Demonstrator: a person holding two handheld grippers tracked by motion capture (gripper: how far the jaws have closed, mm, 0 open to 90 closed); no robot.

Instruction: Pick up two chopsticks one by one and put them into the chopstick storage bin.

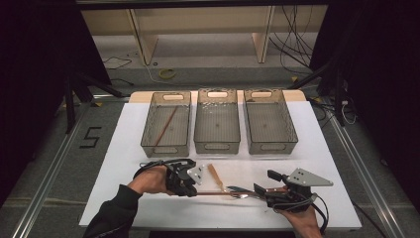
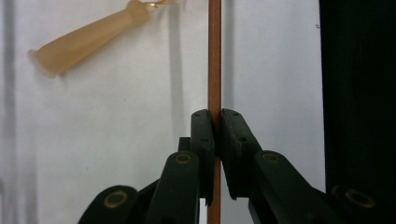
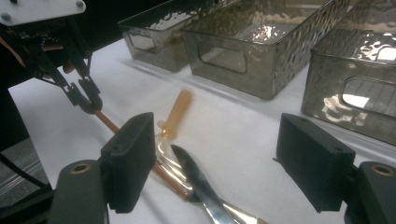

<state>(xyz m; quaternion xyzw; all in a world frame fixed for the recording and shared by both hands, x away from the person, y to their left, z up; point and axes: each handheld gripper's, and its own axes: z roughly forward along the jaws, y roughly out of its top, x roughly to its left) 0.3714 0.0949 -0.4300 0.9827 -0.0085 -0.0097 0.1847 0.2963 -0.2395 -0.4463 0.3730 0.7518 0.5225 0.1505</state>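
Left gripper has its jaws pinched tight on a brown chopstick, gripping near one end; I see the stick running straight out between the jaws in the left gripper view. Its far end sits in the cutlery pile on the white mat, tucked under a metal knife and beside a beige-handled utensil. Main risk: if I lift or drag now, the buried tip levers the knife and scatters the pile, or the thin stick twists in the pinch and slips out. Right gripper is wide open, holding nothing, hovering low over the pile, close enough to clip it. Left forearm comes in from bottom left, hand angled right, low over the mat. Left bin already holds one chopstick, likely the target; the other two look empty.
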